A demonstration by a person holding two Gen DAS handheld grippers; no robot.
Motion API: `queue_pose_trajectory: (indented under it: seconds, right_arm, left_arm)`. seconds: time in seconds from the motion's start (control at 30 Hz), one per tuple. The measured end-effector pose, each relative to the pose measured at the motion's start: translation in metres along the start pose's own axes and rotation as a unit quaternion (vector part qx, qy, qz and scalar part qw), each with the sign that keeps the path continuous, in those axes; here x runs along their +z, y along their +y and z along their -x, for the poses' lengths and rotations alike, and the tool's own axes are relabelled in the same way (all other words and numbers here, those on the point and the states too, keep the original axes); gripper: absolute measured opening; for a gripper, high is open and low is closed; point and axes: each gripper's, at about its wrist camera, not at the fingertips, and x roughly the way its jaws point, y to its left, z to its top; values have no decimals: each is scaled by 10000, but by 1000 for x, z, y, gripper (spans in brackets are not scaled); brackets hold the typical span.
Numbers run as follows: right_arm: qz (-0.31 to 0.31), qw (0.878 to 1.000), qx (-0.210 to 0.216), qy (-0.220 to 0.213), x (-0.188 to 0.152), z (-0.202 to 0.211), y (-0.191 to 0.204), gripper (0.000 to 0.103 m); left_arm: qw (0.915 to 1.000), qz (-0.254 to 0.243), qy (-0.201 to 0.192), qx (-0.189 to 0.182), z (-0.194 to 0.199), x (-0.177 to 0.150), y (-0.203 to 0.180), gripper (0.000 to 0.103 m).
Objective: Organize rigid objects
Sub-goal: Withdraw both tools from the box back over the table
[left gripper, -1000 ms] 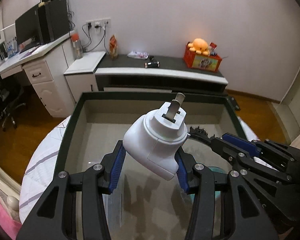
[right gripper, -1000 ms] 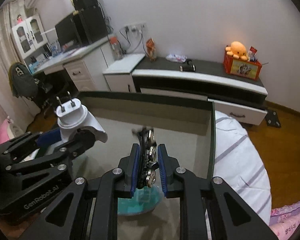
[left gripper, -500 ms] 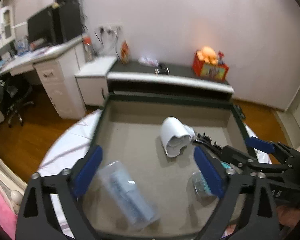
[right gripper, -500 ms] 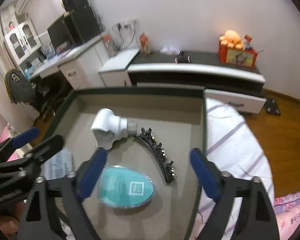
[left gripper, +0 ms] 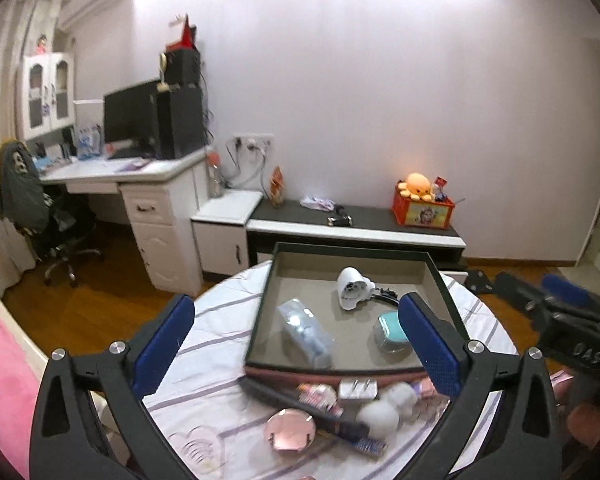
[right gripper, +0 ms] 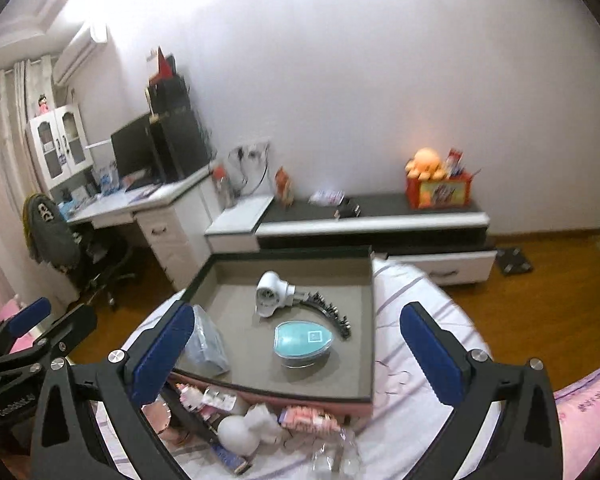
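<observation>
A dark-rimmed tray (left gripper: 266, 292) (right gripper: 370, 304) sits on a round striped table. In it lie a white plug adapter (left gripper: 352, 289) (right gripper: 271, 294), a black hair clip (left gripper: 384, 294) (right gripper: 330, 312), a teal oval case (left gripper: 388, 330) (right gripper: 302, 338) and a clear packet (left gripper: 306, 334) (right gripper: 204, 344). My left gripper (left gripper: 296, 344) is open and empty, held back above the table's near side. My right gripper (right gripper: 296, 344) is open and empty too. Loose items lie in front of the tray: a pink round compact (left gripper: 290, 434), a black comb (left gripper: 300, 404), a white figurine (left gripper: 388, 408) (right gripper: 244, 428).
The right gripper shows at the right edge of the left wrist view (left gripper: 560, 312); the left gripper shows at the left edge of the right wrist view (right gripper: 28, 340). A desk with chair stands far left, a low cabinet (left gripper: 356, 228) behind the table. Pink bedding lies at both sides.
Both grippers opened, dropping the white adapter and the black hair clip into the tray. Both then pulled back and up, so the whole tray and the items in front of it show.
</observation>
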Motion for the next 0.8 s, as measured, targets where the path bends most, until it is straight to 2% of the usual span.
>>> queue_pose_trajectory:
  seconds: [0.13, 0.33, 0.57, 0.8]
  right_arm:
    - [81, 9992, -246, -315, -9, 45, 11, 103]
    - [328, 9968, -513, -526, -33, 92, 22, 103]
    - [397, 9963, -614, -459, -76, 123, 22, 103]
    - [378, 9975, -537, -254, -92, 127, 20, 103]
  left_arm:
    - [9999, 79, -45, 134, 26, -11, 11, 103]
    - [9992, 251, 8, 299, 55, -35, 20, 103]
    - [9987, 314, 119, 396, 74, -65, 24, 103]
    - [9987, 271, 239, 353, 83, -82, 17, 103]
